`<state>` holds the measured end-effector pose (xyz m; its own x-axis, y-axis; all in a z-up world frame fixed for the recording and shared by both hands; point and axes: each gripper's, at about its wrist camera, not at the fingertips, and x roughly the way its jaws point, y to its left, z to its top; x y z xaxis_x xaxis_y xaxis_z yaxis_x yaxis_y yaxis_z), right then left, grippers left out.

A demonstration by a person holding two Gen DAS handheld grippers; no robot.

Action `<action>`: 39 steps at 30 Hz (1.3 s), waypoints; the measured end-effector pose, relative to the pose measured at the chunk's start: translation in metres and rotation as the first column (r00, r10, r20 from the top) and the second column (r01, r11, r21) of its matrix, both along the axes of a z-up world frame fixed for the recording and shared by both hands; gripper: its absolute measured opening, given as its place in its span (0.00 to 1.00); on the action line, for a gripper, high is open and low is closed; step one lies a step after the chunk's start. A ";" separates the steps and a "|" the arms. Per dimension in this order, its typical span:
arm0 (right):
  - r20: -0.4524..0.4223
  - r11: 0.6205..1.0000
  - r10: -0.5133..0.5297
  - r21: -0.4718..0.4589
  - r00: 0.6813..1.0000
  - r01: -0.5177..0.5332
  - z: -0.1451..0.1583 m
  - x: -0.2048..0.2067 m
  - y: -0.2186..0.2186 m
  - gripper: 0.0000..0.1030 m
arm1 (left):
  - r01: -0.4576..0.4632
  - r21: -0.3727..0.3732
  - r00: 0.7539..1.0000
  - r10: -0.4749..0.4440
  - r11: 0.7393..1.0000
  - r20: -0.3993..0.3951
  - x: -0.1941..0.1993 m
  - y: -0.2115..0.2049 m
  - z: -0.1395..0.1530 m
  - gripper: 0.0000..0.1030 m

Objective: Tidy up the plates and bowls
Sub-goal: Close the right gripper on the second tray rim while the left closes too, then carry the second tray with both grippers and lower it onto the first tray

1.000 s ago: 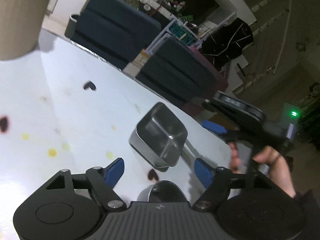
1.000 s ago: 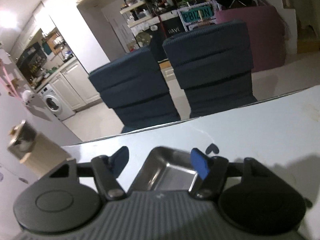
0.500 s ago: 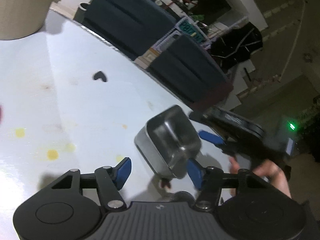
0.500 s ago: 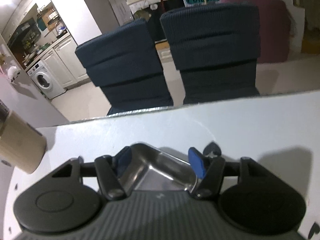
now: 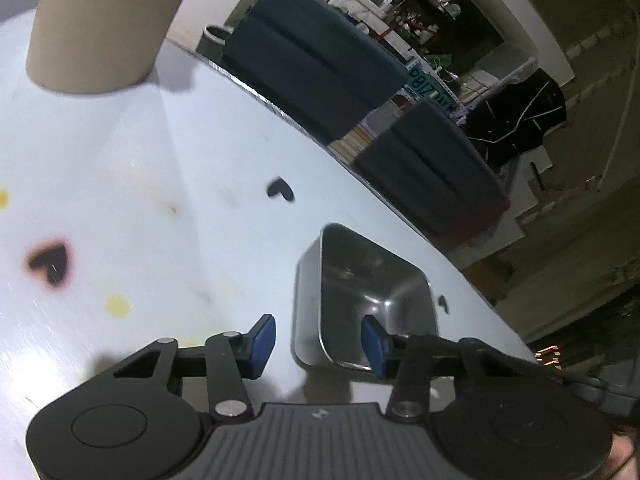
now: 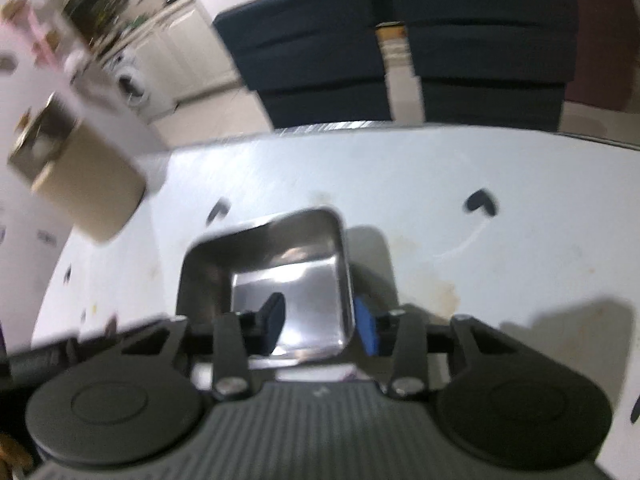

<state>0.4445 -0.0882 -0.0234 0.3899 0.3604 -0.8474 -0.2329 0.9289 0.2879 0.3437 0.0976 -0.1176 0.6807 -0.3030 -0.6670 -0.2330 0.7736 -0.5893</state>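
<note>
Shiny square steel bowl [image 5: 362,298], rounded corners

Two dark blue chairs [image 6: 400,40] behind white surface [image 6: 440,168]; white kitchen cabinets [image 6: 168,52], washing machine [image 6: 130,80], pale floor [image 6: 208,104]; cluttered shelving [image 5: 404,4] beyond; dim light.

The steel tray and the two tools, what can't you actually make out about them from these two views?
- Right wrist view: motion blur; the right tool straddles a wall of the steel tray, but whether its pads touch it is unclear.
- Left wrist view: the tray's near wall sits between the left tool pads; contact cannot be judged.
- Both views: the tan cylinder is cut off by the frame edge or blurred.
</note>
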 end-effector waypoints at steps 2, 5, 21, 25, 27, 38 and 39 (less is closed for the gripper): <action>0.022 0.999 0.019 -0.038 1.000 -0.018 0.003 -0.001 0.010 0.40 | -0.003 0.043 1.000 0.003 0.999 0.013 0.003 0.001 0.001 0.38; 0.059 0.996 0.026 -0.091 0.998 -0.020 0.003 -0.004 0.019 0.37 | -0.001 0.058 1.000 -0.001 0.998 0.031 0.008 0.003 0.002 0.30; 0.128 0.986 0.014 -0.169 0.992 0.008 -0.005 0.009 0.031 0.06 | 0.026 0.125 1.000 -0.027 0.992 0.010 0.013 -0.003 0.000 0.07; 0.149 0.988 0.021 -0.152 0.989 0.002 0.005 0.000 0.032 0.04 | 0.034 0.168 0.998 -0.041 0.985 0.043 0.004 -0.006 0.014 0.06; 0.168 0.989 0.021 -0.150 0.986 0.005 0.012 -0.007 0.033 0.04 | 0.037 0.190 0.997 -0.050 0.981 0.064 -0.004 -0.007 0.025 0.06; 0.239 0.998 -0.021 -0.056 0.971 0.035 0.058 -0.073 0.008 0.04 | 0.093 0.253 0.984 -0.128 0.963 0.125 -0.061 -0.030 0.076 0.06; 0.241 0.998 -0.026 -0.053 0.970 0.040 0.060 -0.079 0.006 0.05 | 0.101 0.260 0.982 -0.139 0.960 0.129 -0.067 -0.034 0.080 0.06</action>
<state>0.3653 -0.0825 0.0371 0.5951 0.2977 -0.7465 -0.2580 0.9505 0.1733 0.2767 0.0637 -0.0381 0.7444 -0.2236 -0.6292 -0.0562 0.9179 -0.3927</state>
